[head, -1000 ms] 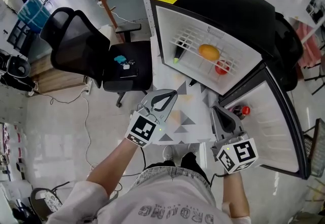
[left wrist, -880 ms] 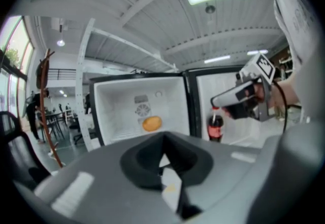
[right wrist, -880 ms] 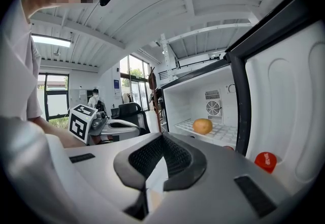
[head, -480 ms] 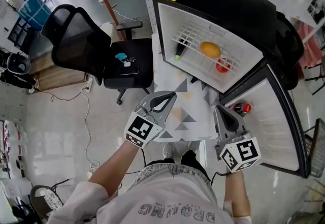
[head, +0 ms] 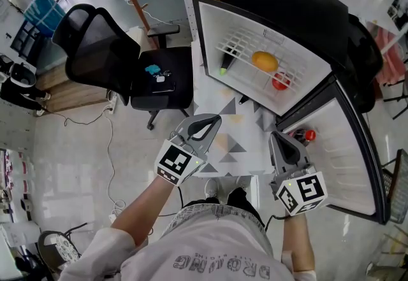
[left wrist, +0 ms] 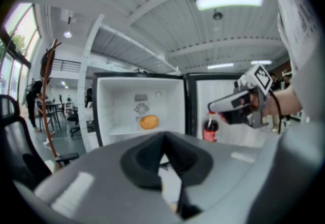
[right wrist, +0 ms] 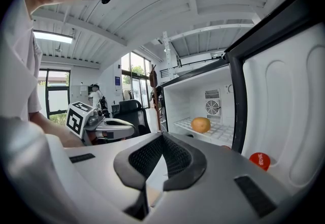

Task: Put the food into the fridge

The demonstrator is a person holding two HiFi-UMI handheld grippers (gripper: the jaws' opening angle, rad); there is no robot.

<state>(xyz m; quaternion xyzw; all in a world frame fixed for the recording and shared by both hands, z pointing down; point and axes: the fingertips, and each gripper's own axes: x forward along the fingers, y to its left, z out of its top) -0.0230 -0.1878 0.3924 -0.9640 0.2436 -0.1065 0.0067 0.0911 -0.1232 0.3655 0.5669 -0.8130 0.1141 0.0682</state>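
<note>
The small black fridge (head: 274, 12) stands open on the floor. An orange (head: 263, 61) lies on its white wire shelf, with a red fruit (head: 279, 83) lower right and a dark, green-tipped item (head: 224, 64) to the left. A cola bottle (head: 301, 138) with a red cap stands in the door (head: 347, 165). My left gripper (head: 213, 119) and right gripper (head: 275, 136) hover in front of the fridge, both shut and empty. The left gripper view shows the orange (left wrist: 149, 122) and the bottle (left wrist: 210, 127); the right gripper view shows the orange (right wrist: 201, 125).
A black office chair (head: 102, 57) with small items on its seat stands left of the fridge. A white mat (head: 233, 143) with grey triangles lies on the floor before the fridge. Cables run over the floor at the left.
Both grippers have stayed shut and almost still. The head view has shifted slightly.
</note>
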